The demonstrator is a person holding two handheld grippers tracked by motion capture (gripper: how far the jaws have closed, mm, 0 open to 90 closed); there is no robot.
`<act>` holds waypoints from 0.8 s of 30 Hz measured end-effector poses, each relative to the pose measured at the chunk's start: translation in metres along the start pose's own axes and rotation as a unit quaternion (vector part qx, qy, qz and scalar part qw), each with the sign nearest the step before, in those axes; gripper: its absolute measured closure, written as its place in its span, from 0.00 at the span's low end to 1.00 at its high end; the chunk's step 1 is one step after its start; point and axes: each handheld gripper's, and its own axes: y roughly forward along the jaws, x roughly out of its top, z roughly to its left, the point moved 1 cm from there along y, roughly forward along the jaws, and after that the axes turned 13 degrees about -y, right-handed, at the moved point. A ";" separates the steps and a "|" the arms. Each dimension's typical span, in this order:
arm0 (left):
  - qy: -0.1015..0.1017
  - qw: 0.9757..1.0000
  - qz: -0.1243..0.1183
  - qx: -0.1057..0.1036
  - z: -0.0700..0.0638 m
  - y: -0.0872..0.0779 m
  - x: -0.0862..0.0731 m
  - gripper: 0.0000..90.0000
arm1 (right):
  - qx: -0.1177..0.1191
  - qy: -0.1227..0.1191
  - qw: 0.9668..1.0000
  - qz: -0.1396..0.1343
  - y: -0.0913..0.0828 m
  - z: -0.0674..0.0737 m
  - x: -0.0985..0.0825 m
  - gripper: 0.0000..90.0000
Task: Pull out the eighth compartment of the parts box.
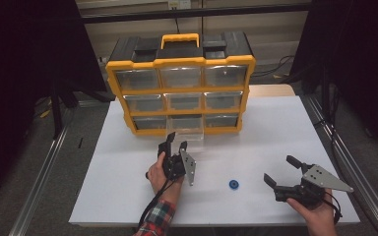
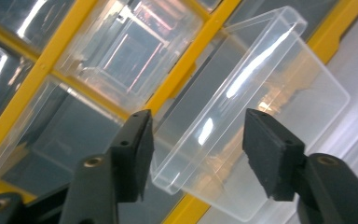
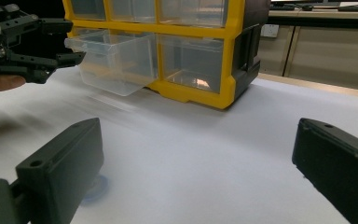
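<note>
Just in front of the yellow drawer organizer, the left gripper stands part open, its pads off the pulled-out clear drawer between them. Nearer the person, the right gripper gapes wide, empty, beside a blue ring on the white table.

No readable text, label, brand or number on the yellow organizer or its drawers.

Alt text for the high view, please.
A pulled-out clear drawer juts from the bottom row of a yellow organizer; the left hand-held gripper sits open at its front. The right hand-held gripper waits open near a blue ring.
</note>
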 end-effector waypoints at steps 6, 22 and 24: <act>-0.032 0.999 -0.006 0.013 0.003 -0.003 -0.001 0.37 | 0.001 -0.001 1.000 0.001 0.000 0.001 0.000 0.01; -0.160 0.987 0.003 0.013 0.008 -0.010 -0.014 0.25 | -0.001 -0.001 1.000 -0.001 0.000 0.000 0.000 0.01; -0.171 0.985 0.004 0.012 0.009 -0.010 -0.016 0.24 | 0.000 0.003 1.000 0.000 -0.001 0.000 0.000 0.01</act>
